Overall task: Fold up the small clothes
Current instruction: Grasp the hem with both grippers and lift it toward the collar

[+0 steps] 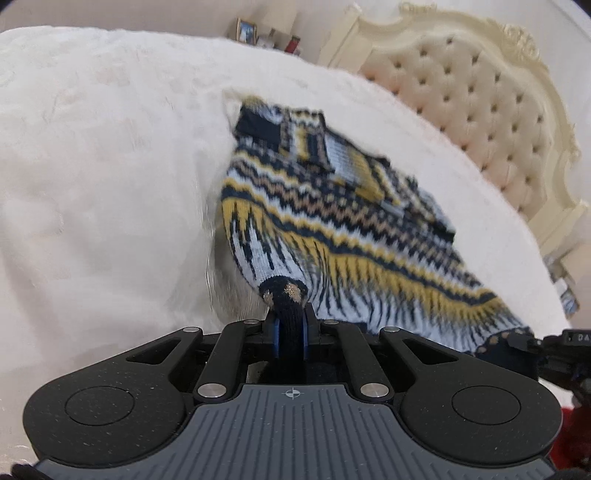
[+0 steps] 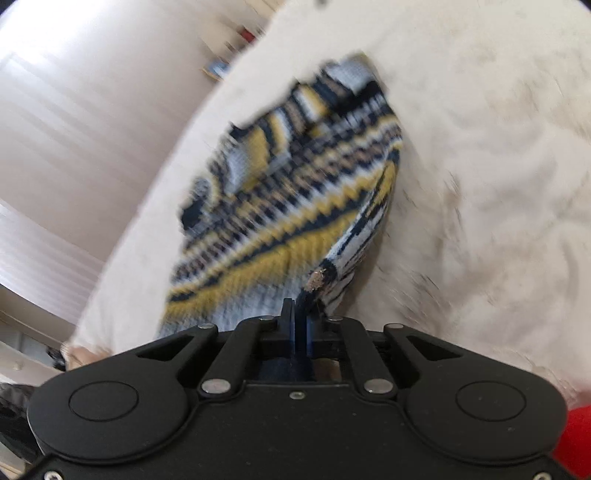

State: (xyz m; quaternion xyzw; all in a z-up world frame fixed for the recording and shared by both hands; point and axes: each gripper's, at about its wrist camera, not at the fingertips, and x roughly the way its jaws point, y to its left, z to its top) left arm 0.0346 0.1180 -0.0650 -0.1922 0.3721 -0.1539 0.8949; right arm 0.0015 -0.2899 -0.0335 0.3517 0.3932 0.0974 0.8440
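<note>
A small knitted sweater (image 1: 332,206) with navy, yellow, tan and white zigzag bands is held up over a white fluffy bed cover (image 1: 92,166). My left gripper (image 1: 290,332) is shut on the navy hem at one bottom corner. My right gripper (image 2: 300,325) is shut on the hem at the other corner; the sweater (image 2: 295,192) stretches away from it. The right gripper also shows at the left wrist view's right edge (image 1: 546,347). The sweater's far end, with collar and sleeves, touches the cover. Both views are motion-blurred.
A cream tufted headboard (image 1: 480,110) stands at the back right. A shelf with a picture frame (image 1: 245,31) and small items is behind the bed. The bed edge (image 2: 155,184) and pale floor (image 2: 74,129) lie left in the right wrist view. Something red (image 2: 576,439) is at the lower right.
</note>
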